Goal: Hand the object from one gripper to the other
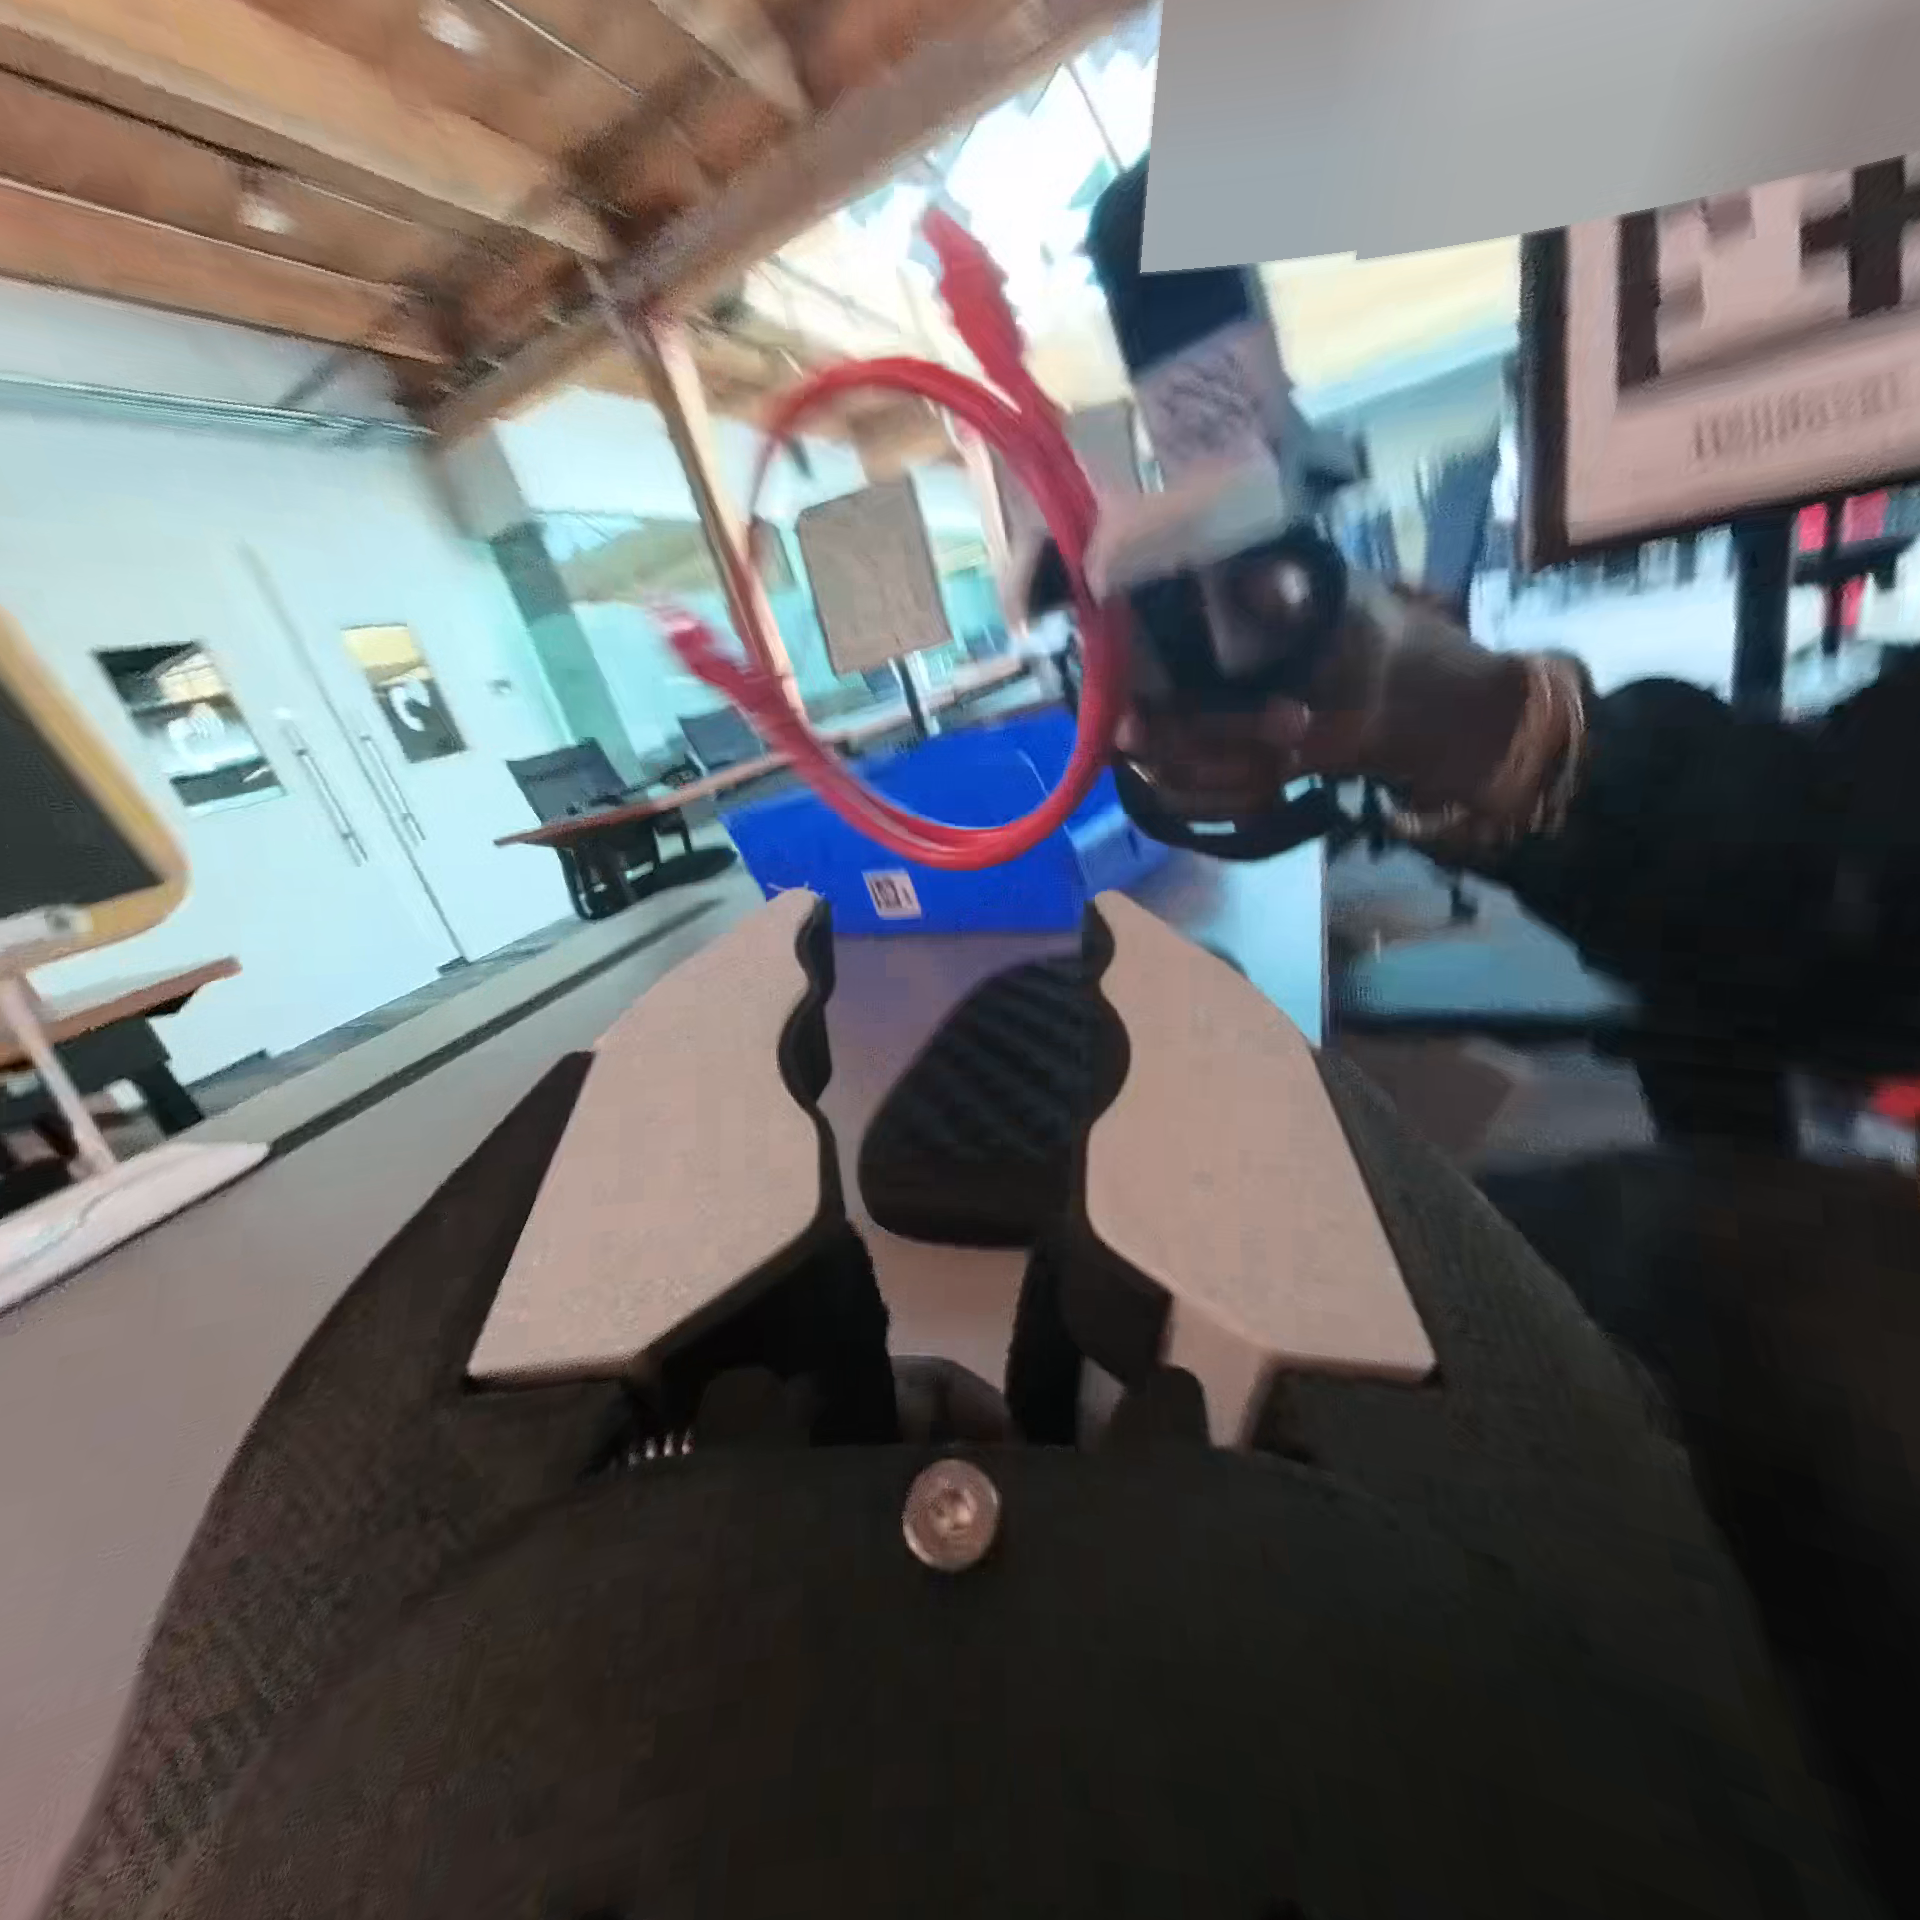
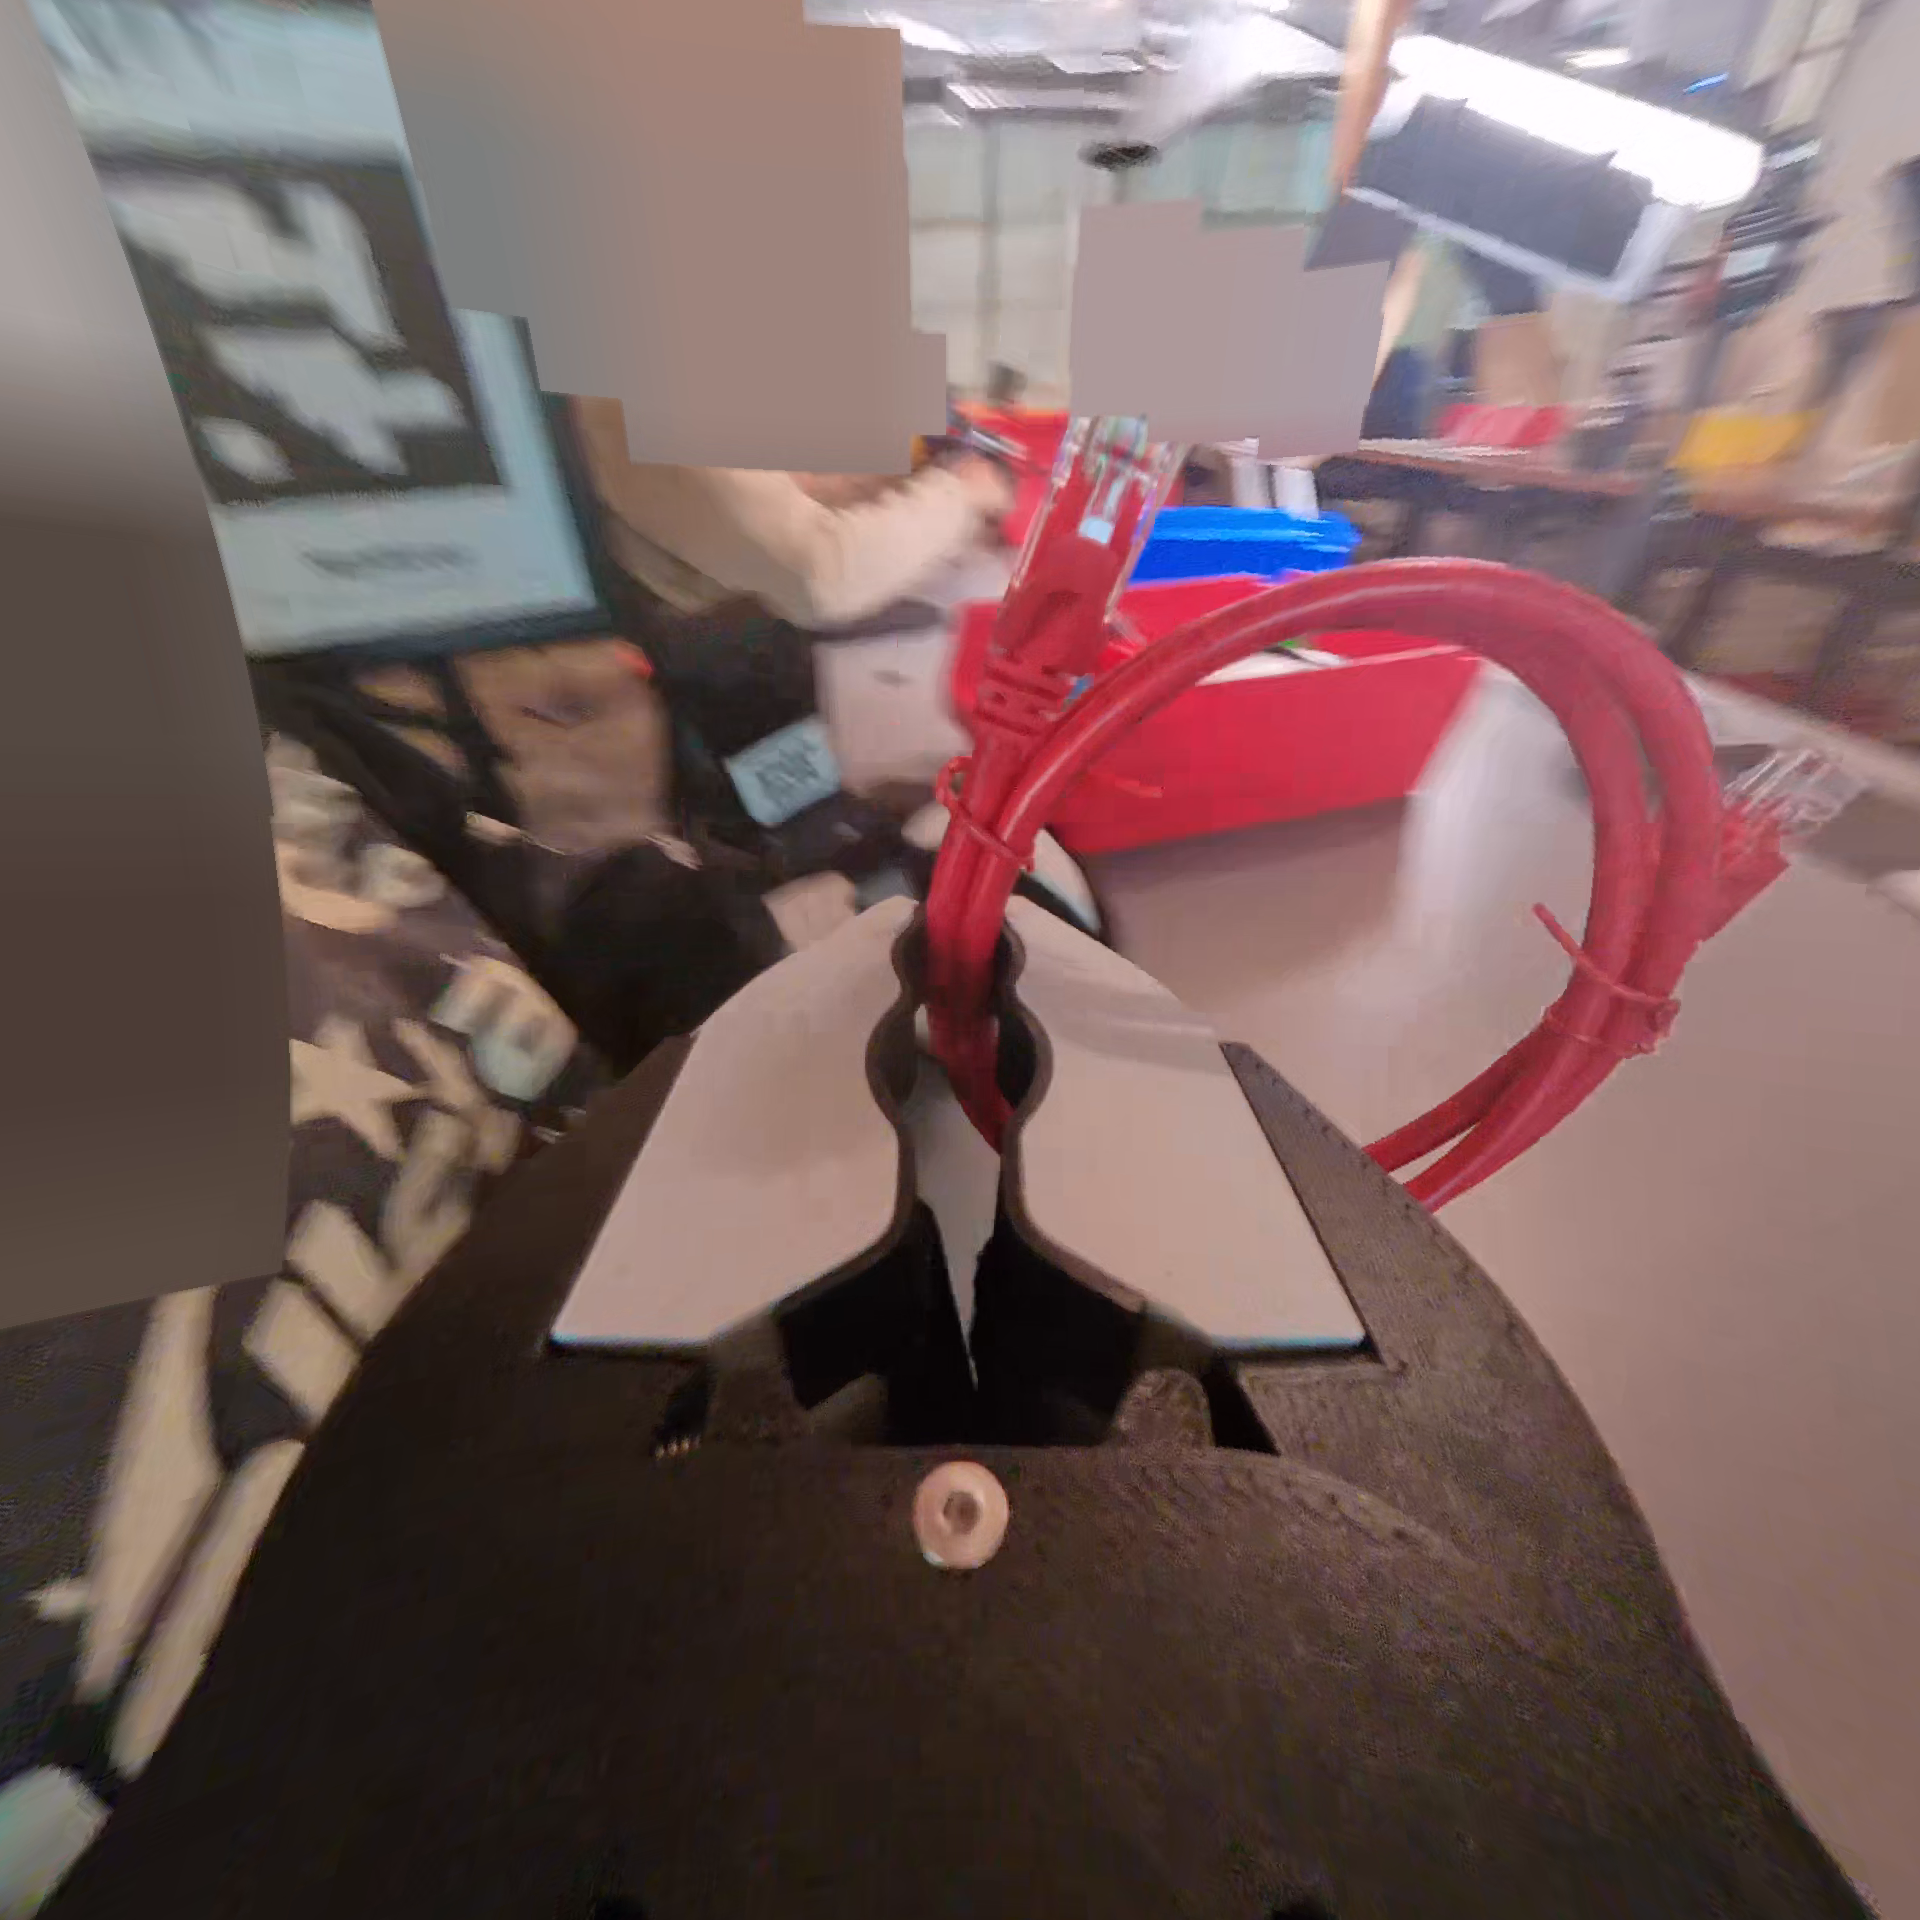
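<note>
A coiled red network cable (image 2: pixel 1455 623), bound with red ties, is clamped in my right gripper (image 2: pixel 961 935), which is shut on the coil near one tie. One plug stands up above the jaws, the other hangs at the coil's right side. In the left wrist view the same red cable (image 1: pixel 1081 582) hangs in the air ahead of and above my left gripper (image 1: pixel 956 920), held by the right gripper (image 1: pixel 1143 551) at upper right. My left gripper is open and empty, a short way below the coil.
A blue bin (image 1: pixel 935 831) stands behind the coil in the left wrist view. A red bin (image 2: pixel 1247 727) and a blue bin (image 2: pixel 1236 540) sit on the grey table (image 2: pixel 1766 1351). A person's hand and dark sleeve (image 1: pixel 1558 790) hold the right gripper. Desks and chairs stand far left.
</note>
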Demonstrator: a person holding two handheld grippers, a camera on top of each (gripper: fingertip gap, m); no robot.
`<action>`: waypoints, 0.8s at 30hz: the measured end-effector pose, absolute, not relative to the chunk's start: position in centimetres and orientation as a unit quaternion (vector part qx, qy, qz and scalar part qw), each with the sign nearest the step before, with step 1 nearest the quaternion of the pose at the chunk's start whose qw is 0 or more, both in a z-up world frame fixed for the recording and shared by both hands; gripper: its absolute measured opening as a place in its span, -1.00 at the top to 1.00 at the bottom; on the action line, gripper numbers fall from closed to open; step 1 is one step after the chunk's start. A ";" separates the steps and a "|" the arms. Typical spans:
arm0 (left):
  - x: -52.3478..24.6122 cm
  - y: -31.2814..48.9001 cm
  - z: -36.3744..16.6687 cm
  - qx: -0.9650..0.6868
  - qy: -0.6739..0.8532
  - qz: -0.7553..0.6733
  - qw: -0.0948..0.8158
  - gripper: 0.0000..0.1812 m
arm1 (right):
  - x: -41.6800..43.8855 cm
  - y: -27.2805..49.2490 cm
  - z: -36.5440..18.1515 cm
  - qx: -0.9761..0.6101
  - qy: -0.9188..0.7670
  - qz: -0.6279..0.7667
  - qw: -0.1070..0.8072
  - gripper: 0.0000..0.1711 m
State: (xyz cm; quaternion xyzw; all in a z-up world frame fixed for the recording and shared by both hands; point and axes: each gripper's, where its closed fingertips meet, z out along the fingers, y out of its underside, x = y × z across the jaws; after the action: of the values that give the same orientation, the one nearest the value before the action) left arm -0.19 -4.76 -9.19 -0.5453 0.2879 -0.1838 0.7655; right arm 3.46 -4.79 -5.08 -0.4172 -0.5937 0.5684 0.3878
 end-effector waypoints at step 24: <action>-2.6 -4.3 -8.0 -0.539 0.182 -0.351 0.744 0.55 | 23.7 23.7 -16.5 -0.795 -0.431 0.042 0.424 0.84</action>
State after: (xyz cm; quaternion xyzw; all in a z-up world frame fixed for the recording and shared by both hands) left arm -2.64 -4.31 -7.98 -0.5390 0.1817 -0.3509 0.7439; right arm 23.68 23.73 -16.52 -0.7953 -0.4314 0.0417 0.4239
